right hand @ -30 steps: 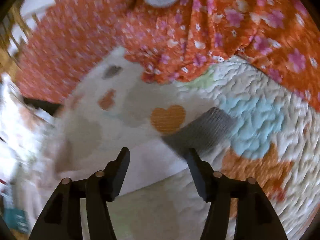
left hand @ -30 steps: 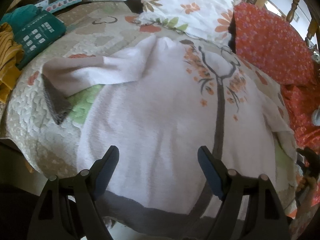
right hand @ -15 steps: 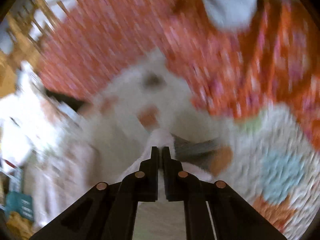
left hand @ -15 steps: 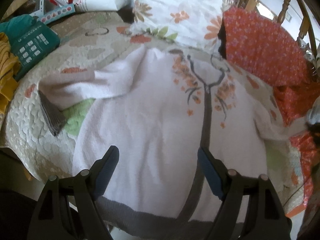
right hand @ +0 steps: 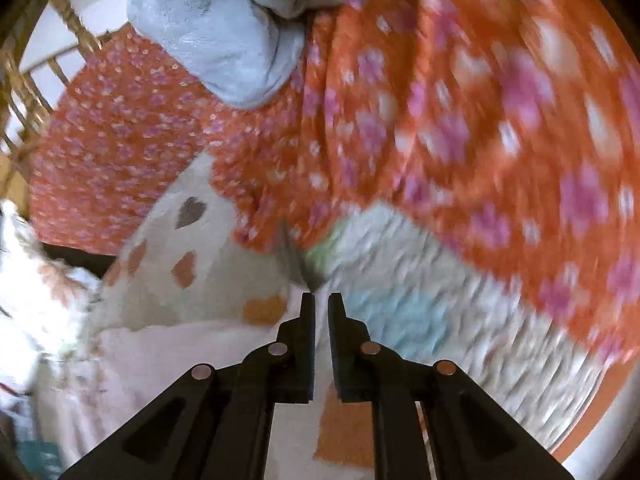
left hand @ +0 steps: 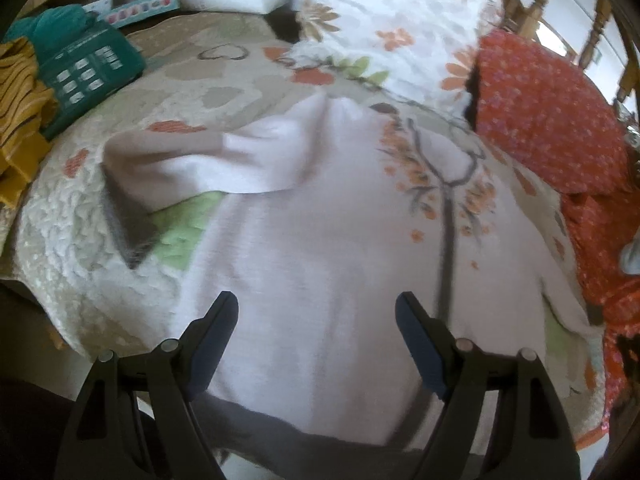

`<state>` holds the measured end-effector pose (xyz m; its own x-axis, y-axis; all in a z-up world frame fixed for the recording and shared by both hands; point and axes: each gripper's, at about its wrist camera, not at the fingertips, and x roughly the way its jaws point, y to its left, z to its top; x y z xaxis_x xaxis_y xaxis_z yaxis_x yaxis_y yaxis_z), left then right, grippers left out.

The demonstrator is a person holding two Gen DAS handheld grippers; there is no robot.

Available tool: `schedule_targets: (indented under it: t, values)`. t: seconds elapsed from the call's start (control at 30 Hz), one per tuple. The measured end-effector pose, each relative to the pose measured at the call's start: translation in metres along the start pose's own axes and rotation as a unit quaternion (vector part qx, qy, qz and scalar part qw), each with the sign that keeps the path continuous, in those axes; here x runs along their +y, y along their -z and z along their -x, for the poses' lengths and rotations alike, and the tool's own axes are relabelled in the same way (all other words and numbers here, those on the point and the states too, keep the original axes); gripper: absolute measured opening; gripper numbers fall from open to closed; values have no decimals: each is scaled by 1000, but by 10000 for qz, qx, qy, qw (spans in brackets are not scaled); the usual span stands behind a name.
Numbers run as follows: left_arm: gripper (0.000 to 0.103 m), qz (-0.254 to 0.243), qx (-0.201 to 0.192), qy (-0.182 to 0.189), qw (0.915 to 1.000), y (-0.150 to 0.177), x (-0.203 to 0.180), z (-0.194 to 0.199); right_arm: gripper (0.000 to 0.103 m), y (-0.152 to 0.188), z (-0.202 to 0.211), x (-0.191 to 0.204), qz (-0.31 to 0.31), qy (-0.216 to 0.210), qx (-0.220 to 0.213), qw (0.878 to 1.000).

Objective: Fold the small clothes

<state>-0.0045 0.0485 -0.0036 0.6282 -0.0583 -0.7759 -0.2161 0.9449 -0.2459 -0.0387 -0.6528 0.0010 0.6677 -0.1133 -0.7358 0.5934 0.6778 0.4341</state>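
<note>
A small white sweater (left hand: 320, 232) with a grey tree print and grey hem lies flat on the quilt. Its left sleeve with a grey cuff (left hand: 124, 216) stretches out to the left. My left gripper (left hand: 316, 320) is open and hovers over the sweater's lower body. My right gripper (right hand: 321, 300) is shut on the grey cuff (right hand: 298, 268) of the right sleeve, with the white sleeve (right hand: 168, 344) trailing off to the lower left. The view is blurred.
An orange floral pillow (left hand: 548, 116) and blanket (right hand: 480, 112) lie to the right, with a grey fleece item (right hand: 224, 28) on top. A floral white pillow (left hand: 392, 32) lies behind. Teal (left hand: 84, 68) and mustard (left hand: 20, 100) clothes sit at the left quilt edge (left hand: 48, 280).
My right gripper closed on the right sleeve's grey cuff and has moved with it. The left gripper stayed open, shifting slightly over the sweater.
</note>
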Motion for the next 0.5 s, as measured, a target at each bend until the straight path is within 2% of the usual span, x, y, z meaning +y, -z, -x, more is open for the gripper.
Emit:
schedule_targets:
  t: [0.03,0.07,0.1,0.17,0.23,0.4,0.5]
  values:
    - [80,24,22,-59,10000,-1,6,-2,30,10,2,11,160,-143,83,9997]
    - [80,74,60,-154,9998,-3,18,-4,49,22,4,21,328,-330,203,9987]
    - [80,103,77,-224,9997,-3,26,-6,58,40,3,41,562,-650,434,9954]
    - [80,153,148,-368,9991,-5,47,-10,58,70,-1,65,871,-1055,829,9871]
    - [80,164,232,-427,9987,-6,64,-14,58,107,-14,95,1182,-1461,1367,9726]
    - [80,360,436,-428,9975,-11,111,-23,58,191,-52,147,1733,-1721,2278,9426]
    - [80,525,599,-244,9965,-11,126,-33,58,218,-57,169,1975,-1774,2188,9389]
